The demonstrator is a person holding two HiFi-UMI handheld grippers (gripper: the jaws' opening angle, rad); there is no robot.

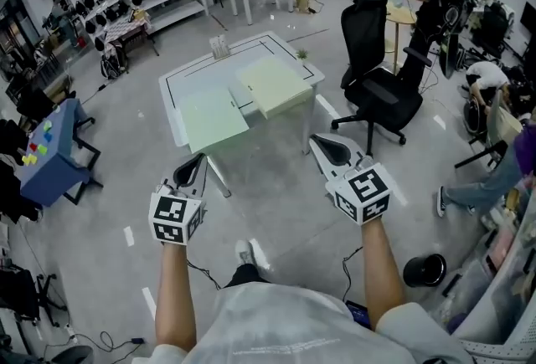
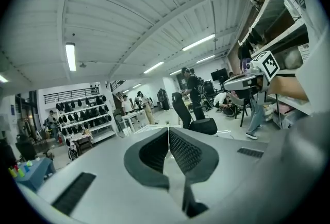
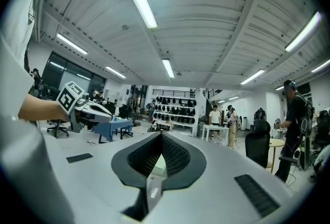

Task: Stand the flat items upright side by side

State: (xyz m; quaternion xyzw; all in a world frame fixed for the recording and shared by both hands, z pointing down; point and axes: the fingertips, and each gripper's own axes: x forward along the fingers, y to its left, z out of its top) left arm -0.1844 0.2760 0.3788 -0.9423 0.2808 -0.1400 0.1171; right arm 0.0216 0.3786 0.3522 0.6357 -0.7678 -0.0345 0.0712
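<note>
Two green boards (image 1: pixel 213 118) (image 1: pixel 275 84) flat on one table (image 1: pixel 191 79); left tongs (image 1: pixel 200 159), right tongs (image 1: pixel 317 140) closed, empty.

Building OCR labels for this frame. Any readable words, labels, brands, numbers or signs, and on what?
No readable text in any view.
Cubes on left tongs and right tongs: black-and-white square patterns, no letters.
Left flat item and right flat item on the table: blank pale green faces.
Small item at the table's far edge: too small to read.
</note>
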